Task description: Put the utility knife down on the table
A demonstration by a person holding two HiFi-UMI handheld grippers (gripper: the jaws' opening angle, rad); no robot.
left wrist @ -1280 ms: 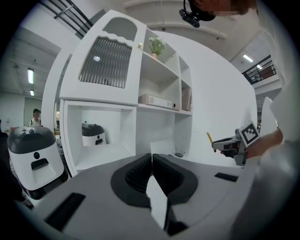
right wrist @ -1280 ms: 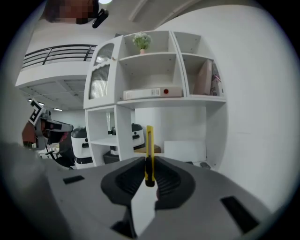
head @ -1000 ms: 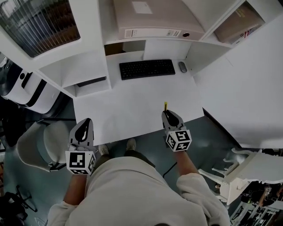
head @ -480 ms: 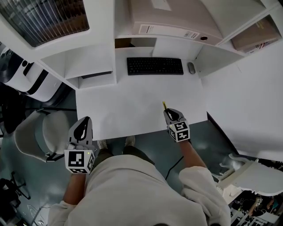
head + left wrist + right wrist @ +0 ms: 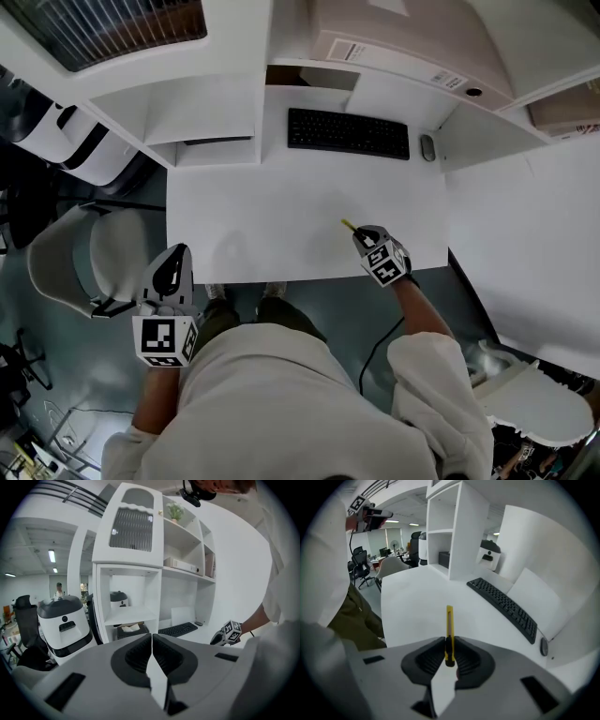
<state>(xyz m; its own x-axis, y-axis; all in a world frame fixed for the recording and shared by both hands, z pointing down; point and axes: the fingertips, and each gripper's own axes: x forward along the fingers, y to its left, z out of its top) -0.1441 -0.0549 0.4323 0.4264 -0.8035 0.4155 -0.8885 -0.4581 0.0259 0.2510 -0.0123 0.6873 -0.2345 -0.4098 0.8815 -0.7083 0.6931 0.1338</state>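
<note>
Right gripper: jaws are pinched on the butt end of the utility knife, and the yellow handle runs straight out past the tips with its narrow edge up.
Right gripper, from above: tipped down over the front right part of the table, with its marker cube right at the front edge.
Utility knife, from above: only the yellow tip shows, pointing away from the person; I can't tell whether it touches the tabletop.
Left gripper: jaws pressed together, nothing between them.
Left gripper, from above: off the table, just outside its front left corner, over the floor and well apart from the right gripper.
Open room: there's a broad bare stretch of white tabletop ahead of the knife and to its left.
Back limit: a black keyboard lies along the rear of the table with a mouse just beside its right end.
Right limit: the table's right edge is near the right gripper, and a white side surface begins beyond it.
Left side: a grey chair stands on the floor just beside the left gripper.
</note>
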